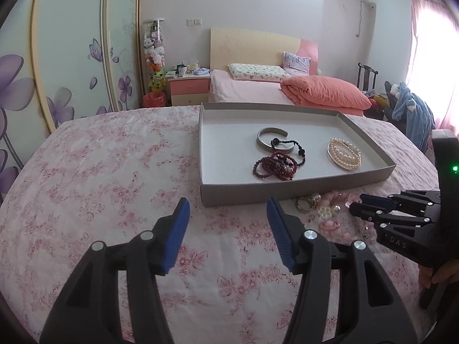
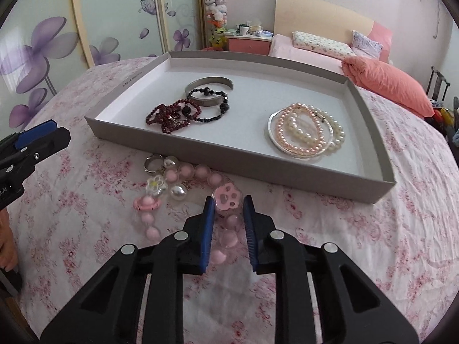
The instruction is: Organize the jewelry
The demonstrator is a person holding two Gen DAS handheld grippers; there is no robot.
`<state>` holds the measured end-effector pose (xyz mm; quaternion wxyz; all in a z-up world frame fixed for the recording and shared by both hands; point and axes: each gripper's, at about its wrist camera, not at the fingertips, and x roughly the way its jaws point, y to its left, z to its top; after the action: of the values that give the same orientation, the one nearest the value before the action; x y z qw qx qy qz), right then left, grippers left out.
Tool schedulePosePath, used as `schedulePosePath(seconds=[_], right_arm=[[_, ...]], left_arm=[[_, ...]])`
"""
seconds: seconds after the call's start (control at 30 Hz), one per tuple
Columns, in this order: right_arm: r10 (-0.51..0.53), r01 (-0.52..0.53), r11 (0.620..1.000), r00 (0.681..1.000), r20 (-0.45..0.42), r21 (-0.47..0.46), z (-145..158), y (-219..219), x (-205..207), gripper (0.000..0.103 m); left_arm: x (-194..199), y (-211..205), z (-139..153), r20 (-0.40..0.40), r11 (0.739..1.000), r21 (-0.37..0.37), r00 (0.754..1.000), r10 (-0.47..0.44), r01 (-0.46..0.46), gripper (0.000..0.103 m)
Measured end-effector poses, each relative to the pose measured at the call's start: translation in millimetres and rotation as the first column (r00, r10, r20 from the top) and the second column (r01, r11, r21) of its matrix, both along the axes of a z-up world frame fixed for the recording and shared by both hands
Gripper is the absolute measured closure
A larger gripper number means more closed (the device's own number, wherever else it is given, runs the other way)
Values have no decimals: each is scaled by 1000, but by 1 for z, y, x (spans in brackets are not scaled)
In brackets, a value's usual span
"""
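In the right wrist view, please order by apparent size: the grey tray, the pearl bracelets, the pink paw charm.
1. grey tray, by far the largest.
2. pearl bracelets.
3. pink paw charm, smallest, though it lies nearest the camera.

In the shallow grey cardboard tray (image 2: 370,120) we see a silver metal cuff bangle (image 2: 208,83), a black bead bracelet (image 2: 218,114) lying over it, and a dark red bead strand (image 2: 169,117) bunched at its near side. Well apart in the tray lies a coil of cream and pink pearl bracelets (image 2: 307,132). Just outside the tray's near wall, a pink bead bracelet with a paw charm (image 2: 228,197), a silver ring (image 2: 153,162) and a pearl earring (image 2: 178,192) lie flat.
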<state>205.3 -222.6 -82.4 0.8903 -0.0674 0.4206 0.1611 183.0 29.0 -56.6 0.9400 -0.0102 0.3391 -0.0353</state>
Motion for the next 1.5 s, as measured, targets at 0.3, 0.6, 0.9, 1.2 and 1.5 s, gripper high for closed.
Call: schedulePosePath(seconds=[0.3,0.6,0.9,1.2,1.5], right_arm=[[-47,47,999,999,3,-17,1,-33,-15,82],[-171,171,984,985,9,-53,-1,-75,-19,82],[-196,196,980,981,8,-30,-3,-82,-17,82],[-177,177,984,984,-1,-6,-3,-79,-16,81],[-162,162,987,987,-6,7,-4,-78,-16,81]], left_arm=[[2,-18,-4,-29,998,16,998,-60,61,47],[11,-60,-14,-87,981,52,980,-180,185,47],[35,-86,-30,-163,976,73,968,-193,207,48],[58,-95,-38,-207,982,75,966,-155,174,68],[49,-80,-38,-206,986,76,970,-132,150,81]])
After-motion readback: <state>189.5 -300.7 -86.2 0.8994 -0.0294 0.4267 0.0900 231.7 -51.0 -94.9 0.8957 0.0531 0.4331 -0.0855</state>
